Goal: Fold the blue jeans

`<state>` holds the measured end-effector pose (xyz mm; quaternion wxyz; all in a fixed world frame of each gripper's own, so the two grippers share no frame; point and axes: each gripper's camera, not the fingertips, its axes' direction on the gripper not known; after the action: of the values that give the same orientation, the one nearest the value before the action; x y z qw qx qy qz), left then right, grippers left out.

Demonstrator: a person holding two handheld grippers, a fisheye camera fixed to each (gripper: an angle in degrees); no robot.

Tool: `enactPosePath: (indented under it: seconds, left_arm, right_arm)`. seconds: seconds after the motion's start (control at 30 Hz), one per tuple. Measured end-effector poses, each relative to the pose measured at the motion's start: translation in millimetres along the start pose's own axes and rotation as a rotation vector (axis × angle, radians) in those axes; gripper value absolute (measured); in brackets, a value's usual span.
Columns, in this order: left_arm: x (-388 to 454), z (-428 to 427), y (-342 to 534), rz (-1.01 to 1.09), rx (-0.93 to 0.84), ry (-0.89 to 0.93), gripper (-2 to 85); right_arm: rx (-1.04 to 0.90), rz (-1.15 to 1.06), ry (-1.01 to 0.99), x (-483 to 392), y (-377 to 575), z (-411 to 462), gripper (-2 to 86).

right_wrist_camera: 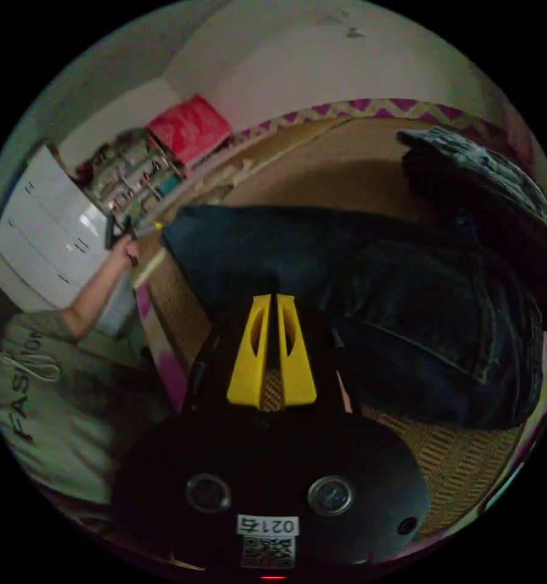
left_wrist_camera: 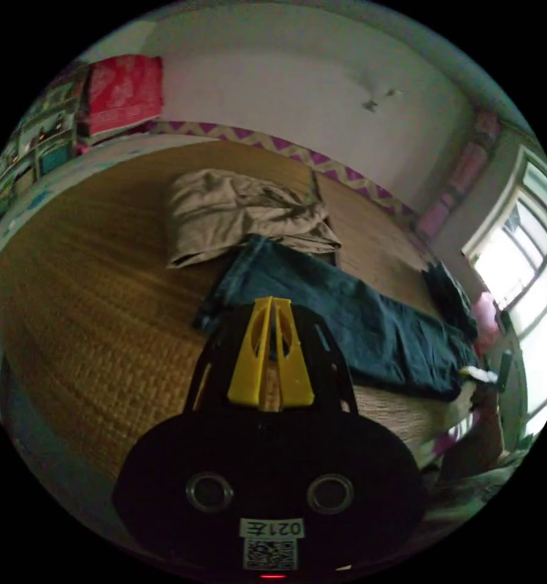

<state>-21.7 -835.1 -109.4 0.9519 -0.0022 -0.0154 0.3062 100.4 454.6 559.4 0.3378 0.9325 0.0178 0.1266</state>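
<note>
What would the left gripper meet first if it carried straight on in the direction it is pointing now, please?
Most likely the blue jeans. The left gripper has its jaws closed together and aims at the near edge of the jeans spread on the woven mat. Depth is hard to judge in this view.

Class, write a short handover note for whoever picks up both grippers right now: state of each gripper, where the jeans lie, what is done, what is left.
Left gripper: jaws together, holding nothing, at the leg end of the blue jeans.
Right gripper: jaws together, holding nothing, at the waist end.
The jeans lie lengthwise on the woven mat, legs apparently laid one over the other. A beige garment lies beyond them, dark clothes by the waist.
Left: the crosswise folds, it seems.
</note>
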Motion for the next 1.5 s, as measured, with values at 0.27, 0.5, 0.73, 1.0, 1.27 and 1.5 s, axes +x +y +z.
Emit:
enactPosePath:
  seconds: [0.27, 0.5, 0.73, 1.0, 1.27, 1.5]
  left_arm:
    - [-41.3, 10.0, 20.5, -0.233, -0.005, 0.218, 7.8]
    - [-41.5, 69.2, -15.8, -0.279, -0.120, 0.114, 3.0]
    - [-43.2, 43.0, -7.5, -0.254, 0.000, 0.233, -0.9]
    - [-74.2, 86.2, 25.2, -0.373, -0.082, 0.278, -0.5]
    - [-83.8, 76.8, 65.9, -0.474, -0.006, 0.265, 8.6]
    - [-56.6, 120.2, 74.6, -0.555, -0.015, 0.246, 8.0]
  right_arm:
    - [-0.001, -0.034, 0.132, -67.5, 41.3, 94.9, 6.0]
    - [-0.056, -0.098, 0.137, -99.5, 47.7, 170.3, 6.7]
    - [-0.068, -0.085, 0.148, -98.8, 69.2, 203.7, 6.3]
    - [-0.068, -0.036, 0.079, -74.0, 82.1, 210.6, 5.7]
    - [-0.055, -0.023, 0.074, -57.5, 93.1, 202.3, 5.7]
    - [-0.040, -0.006, 0.053, -35.9, 98.2, 182.0, 6.0]
